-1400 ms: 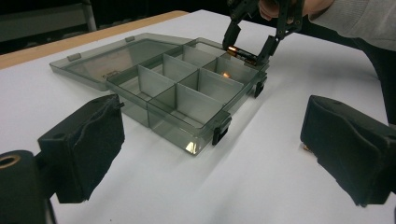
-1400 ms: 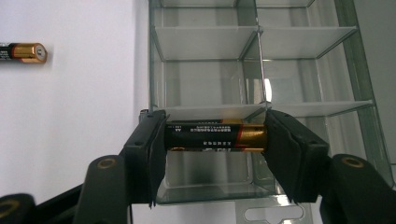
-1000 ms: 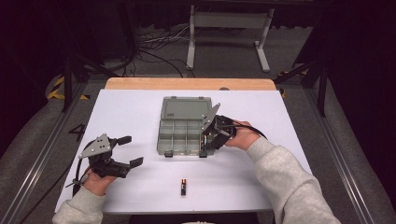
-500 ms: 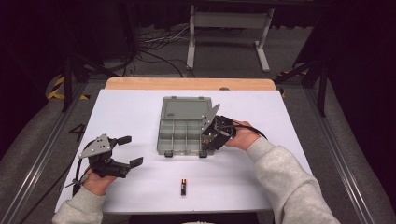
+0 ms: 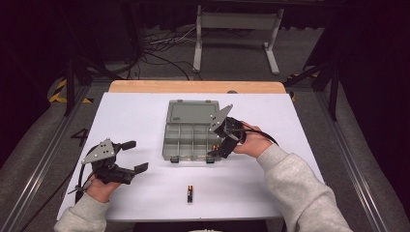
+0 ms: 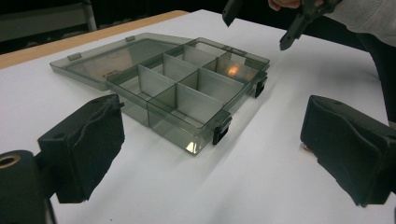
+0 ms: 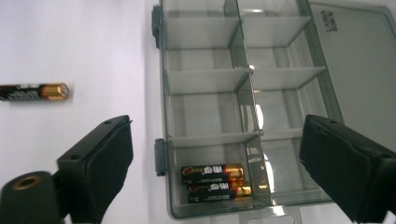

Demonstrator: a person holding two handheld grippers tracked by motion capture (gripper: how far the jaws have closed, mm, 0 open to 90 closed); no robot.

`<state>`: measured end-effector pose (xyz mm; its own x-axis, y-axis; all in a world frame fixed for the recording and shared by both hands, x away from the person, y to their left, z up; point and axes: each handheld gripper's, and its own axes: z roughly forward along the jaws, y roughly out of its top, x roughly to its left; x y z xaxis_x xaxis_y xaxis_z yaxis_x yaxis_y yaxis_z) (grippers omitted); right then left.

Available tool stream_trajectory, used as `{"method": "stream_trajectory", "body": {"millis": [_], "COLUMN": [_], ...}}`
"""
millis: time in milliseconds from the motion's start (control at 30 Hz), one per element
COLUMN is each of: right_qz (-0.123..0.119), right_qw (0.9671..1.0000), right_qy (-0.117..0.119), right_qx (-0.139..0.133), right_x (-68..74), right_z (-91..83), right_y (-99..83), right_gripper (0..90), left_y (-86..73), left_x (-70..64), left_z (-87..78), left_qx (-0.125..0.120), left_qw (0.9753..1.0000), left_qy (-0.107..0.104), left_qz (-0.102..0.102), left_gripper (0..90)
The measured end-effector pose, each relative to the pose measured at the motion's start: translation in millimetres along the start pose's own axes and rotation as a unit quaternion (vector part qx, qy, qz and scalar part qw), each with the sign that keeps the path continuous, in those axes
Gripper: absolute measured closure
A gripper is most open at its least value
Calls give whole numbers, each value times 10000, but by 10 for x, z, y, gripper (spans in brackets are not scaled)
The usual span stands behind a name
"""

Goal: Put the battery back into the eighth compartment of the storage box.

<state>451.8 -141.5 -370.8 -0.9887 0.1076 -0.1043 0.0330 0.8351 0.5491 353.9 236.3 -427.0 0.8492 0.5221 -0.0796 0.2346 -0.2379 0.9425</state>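
A smoky grey compartment box (image 5: 180,145) lies mid-table with its lid (image 5: 191,112) folded flat on the far side. My right gripper (image 5: 218,145) hovers open over the box's near right corner. In the right gripper view, two batteries (image 7: 215,182) lie side by side in the corner compartment, between the open jaws of the right gripper (image 7: 215,135). A third battery (image 5: 190,193) lies loose on the white table in front of the box, also seen as the loose battery (image 7: 35,91). My left gripper (image 5: 135,155) rests open and empty at the near left, pointing at the box (image 6: 187,93).
The white table top (image 5: 135,121) has a wooden strip (image 5: 193,87) along its far edge. Cables and a metal stand (image 5: 237,29) sit on the floor beyond. In the left gripper view the right gripper (image 6: 280,18) hangs past the box's far corner.
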Motion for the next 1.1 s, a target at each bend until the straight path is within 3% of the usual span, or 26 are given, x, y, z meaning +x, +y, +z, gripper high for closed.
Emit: {"method": "stream_trajectory", "body": {"millis": [67, 367, 1100], "right_qz": [-12, -23, -229], "right_qw": [10000, 9995, 9992], "right_qy": [-10, -59, 32], "right_qx": [-36, -297, -331], "right_x": [14, 312, 730], "right_z": [-12, -181, -148], "right_y": [13, 202, 339], "right_gripper": [82, 46, 32], "left_y": [0, 1, 4], "left_x": [-2, 0, -2], "left_z": [-1, -4, -9], "left_qx": [-7, -15, -18], "left_qw": [10000, 10000, 10000], "left_qy": [-5, 1, 14], "left_qz": [-17, -16, -9], "left_gripper": [67, 67, 67]}}
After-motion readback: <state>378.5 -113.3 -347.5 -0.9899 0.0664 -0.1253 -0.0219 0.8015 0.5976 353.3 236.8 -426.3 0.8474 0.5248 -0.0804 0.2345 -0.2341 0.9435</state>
